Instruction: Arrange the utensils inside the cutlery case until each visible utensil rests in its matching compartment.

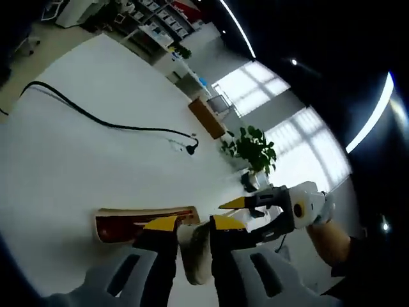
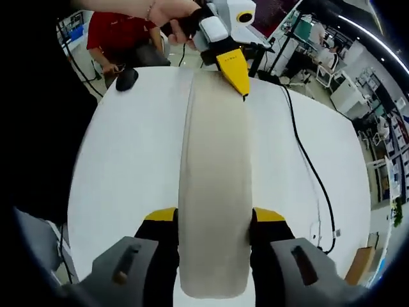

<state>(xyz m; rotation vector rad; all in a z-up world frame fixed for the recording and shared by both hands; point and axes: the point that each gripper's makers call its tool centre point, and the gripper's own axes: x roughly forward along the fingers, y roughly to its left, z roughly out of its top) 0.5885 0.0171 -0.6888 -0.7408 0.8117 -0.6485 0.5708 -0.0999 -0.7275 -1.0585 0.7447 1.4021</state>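
Two grippers are sharing one cream case [image 2: 214, 185] above the white table [image 2: 128, 160]: the right gripper [image 2: 214, 220] is pinching its near end between closed jaws, while the left gripper [image 1: 193, 224] is clamping the far end.

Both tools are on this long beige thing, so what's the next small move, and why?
Probably lower the beige piece flat onto the table. The left tool and the right tool each clamp one end of it, holding it stretched between them over the white top. With both tools occupied like this, neither seems free to handle utensils until the piece is set down.
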